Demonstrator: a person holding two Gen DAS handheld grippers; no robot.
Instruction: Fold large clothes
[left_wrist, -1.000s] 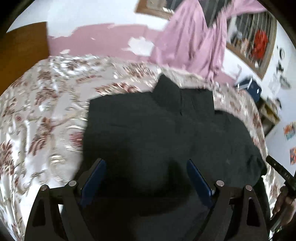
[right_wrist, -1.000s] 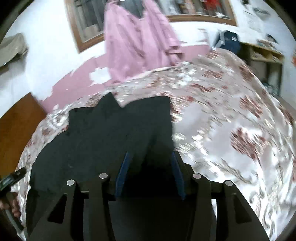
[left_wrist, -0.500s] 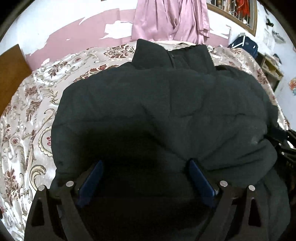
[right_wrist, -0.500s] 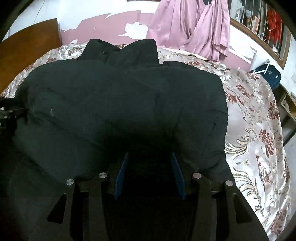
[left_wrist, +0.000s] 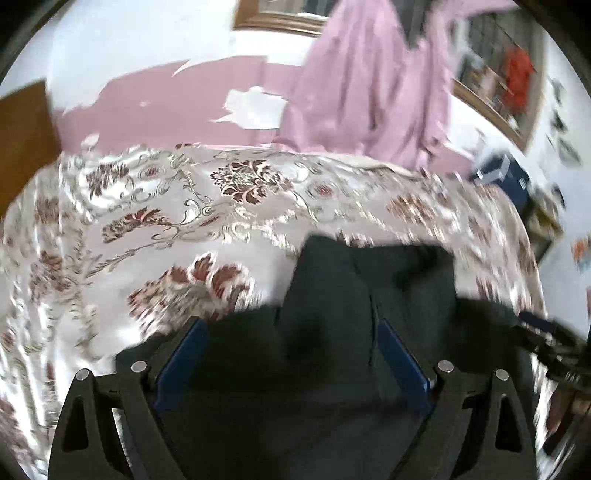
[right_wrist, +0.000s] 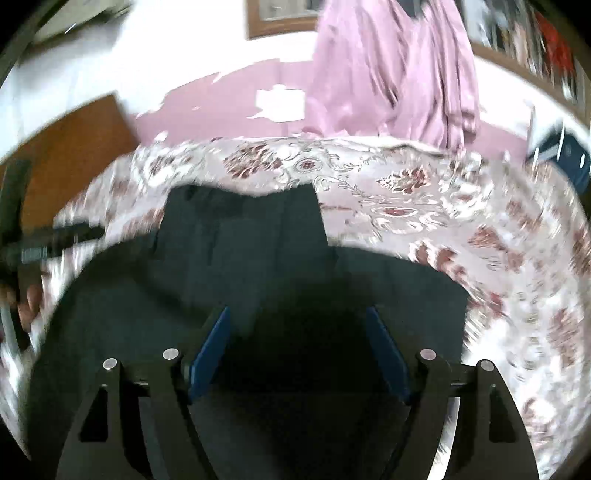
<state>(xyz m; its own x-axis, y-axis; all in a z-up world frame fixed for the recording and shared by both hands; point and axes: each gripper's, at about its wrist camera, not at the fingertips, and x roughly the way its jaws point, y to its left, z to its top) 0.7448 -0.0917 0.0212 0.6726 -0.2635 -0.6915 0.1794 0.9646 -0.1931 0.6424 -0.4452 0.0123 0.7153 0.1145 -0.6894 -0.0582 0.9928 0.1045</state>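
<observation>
The jacket (right_wrist: 251, 280) lies flat on the flowered bedspread (left_wrist: 229, 206), collar toward the pink curtain (left_wrist: 369, 85), looking like one doubled-over slab, so a first fold seems done and more remain. The right gripper (right_wrist: 297, 350) is opening over the dark cloth without pinching it; the left gripper (left_wrist: 291, 358) stands wide, its blue pads clear of the fabric, holding nothing

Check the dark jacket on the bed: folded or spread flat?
Cannot tell for sure. The dark jacket lies on the floral bedspread, collar away from the cameras; its near part is hidden in shadow and blur.
</observation>
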